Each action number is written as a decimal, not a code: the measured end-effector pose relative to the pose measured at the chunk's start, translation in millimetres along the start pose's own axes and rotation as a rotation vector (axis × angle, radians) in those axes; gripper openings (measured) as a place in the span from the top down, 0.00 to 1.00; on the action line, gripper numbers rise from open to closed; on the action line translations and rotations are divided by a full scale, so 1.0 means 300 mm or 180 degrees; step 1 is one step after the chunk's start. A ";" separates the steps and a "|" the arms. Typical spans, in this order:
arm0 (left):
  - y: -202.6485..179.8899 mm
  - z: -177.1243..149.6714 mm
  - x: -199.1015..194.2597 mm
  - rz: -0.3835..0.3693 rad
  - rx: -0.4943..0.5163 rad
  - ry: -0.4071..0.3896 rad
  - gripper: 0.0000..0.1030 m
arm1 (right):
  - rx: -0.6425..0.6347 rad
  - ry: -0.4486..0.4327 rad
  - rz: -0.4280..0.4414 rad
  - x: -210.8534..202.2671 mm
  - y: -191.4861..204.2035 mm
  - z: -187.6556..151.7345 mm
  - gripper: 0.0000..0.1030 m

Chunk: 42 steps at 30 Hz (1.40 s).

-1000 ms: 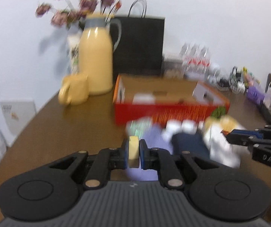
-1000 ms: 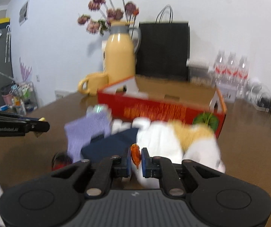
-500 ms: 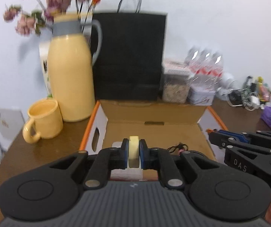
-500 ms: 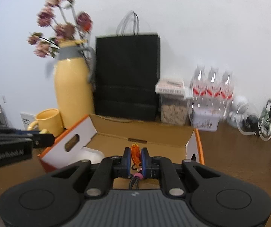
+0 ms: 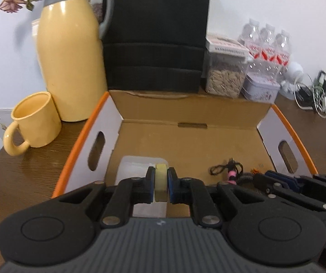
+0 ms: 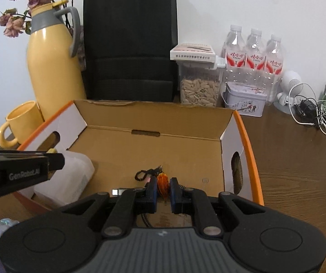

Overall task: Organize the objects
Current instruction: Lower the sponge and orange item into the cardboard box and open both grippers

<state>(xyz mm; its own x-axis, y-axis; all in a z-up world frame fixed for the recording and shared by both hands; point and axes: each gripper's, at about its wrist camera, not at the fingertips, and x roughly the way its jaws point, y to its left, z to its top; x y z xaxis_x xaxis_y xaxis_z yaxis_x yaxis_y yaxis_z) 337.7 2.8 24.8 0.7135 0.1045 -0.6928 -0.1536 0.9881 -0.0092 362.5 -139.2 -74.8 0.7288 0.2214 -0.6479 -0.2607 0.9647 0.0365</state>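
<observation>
An open cardboard box [image 5: 192, 145] with orange rims stands in front of both grippers; it also shows in the right wrist view [image 6: 153, 145]. My left gripper [image 5: 161, 185] is shut on a pale yellow roll [image 5: 161, 182], held over the box's near left part above a white plastic container [image 5: 140, 166]. My right gripper [image 6: 163, 190] is shut on a small orange object [image 6: 163, 185] over the box's near middle. A black cable with a pink band [image 5: 227, 171] lies on the box floor, also in the right wrist view [image 6: 147, 174]. The left gripper shows at the left of the right wrist view.
Behind the box stand a yellow thermos jug [image 5: 69, 52], a yellow mug [image 5: 33, 125], a black paper bag [image 6: 130, 43], a seed jar [image 6: 198, 84], water bottles [image 6: 253, 56] and a tin [image 6: 244, 102]. Chargers and cables [image 6: 317, 116] lie far right. A clear bottle cap [image 6: 1, 225] is near left.
Both grippers moved forward and up from the pile of socks in front of the box to above the box's inside, each still holding its object.
</observation>
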 end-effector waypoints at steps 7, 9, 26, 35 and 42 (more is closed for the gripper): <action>0.018 -0.007 -0.006 0.0075 -0.0026 -0.0132 0.05 | -0.0053 0.0075 0.0009 0.007 -0.005 -0.016 0.36; 0.028 -0.014 -0.024 0.0148 -0.0046 -0.0359 0.00 | -0.0025 0.0030 0.0051 0.002 -0.012 -0.019 0.00; 0.069 -0.021 -0.058 0.0193 -0.0164 -0.0398 0.00 | 0.0203 -0.0084 0.0026 -0.044 -0.041 -0.009 0.00; 0.113 -0.057 -0.173 0.0081 -0.0210 -0.0630 0.00 | 0.0211 -0.0323 0.0087 -0.158 -0.067 -0.009 0.00; 0.153 -0.169 -0.351 0.0002 0.0014 -0.0924 0.00 | 0.0087 -0.0578 0.0079 -0.314 -0.090 -0.083 0.00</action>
<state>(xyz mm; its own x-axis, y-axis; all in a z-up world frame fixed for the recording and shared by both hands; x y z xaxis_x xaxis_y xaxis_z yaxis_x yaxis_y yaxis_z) 220.8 31.6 60.6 0.8794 0.1324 -0.4574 -0.1516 0.9884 -0.0053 285.1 -189.7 -33.8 0.8252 0.2650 -0.4987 -0.2646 0.9616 0.0730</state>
